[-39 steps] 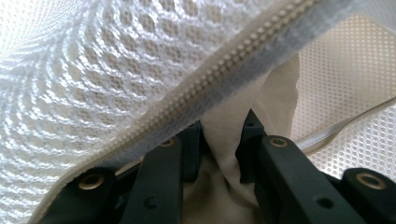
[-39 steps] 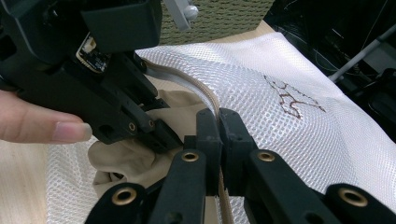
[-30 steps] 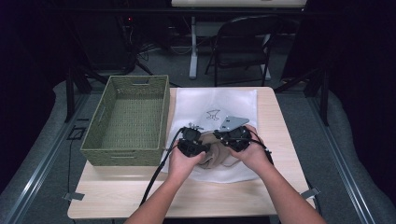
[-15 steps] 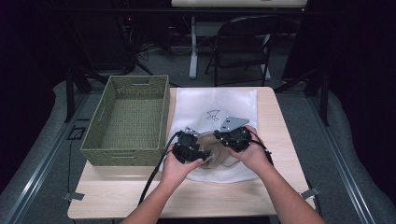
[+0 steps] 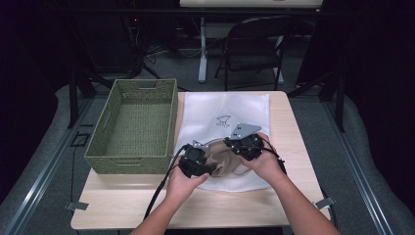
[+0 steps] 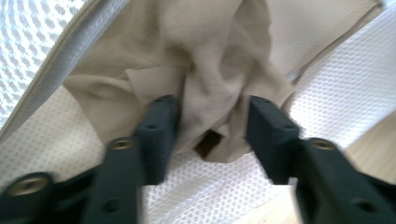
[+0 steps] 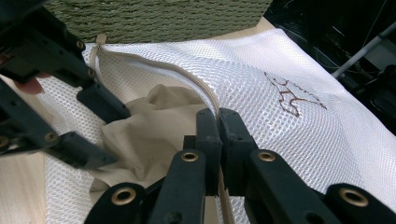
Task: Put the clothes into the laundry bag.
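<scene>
Right tongs (image 7: 218, 122) clamp the mesh laundry bag's (image 5: 244, 110) zipper edge; left tongs (image 6: 210, 133), just closing, half-wide around beige cloth (image 6: 205, 60) (near the table's front edge).

Mesh bag (image 5: 230, 110) and beige cloth (image 5: 221, 157) on bench (image 5: 288, 127)

Bag: white mesh, flat on the bench right of centre, small dark animal print on top, zipper edge (image 7: 154, 65) open and lifted at the near end. Cloth: crumpled beige fabric, bunched in the bag's mouth, partly inside and partly spilling out.
</scene>
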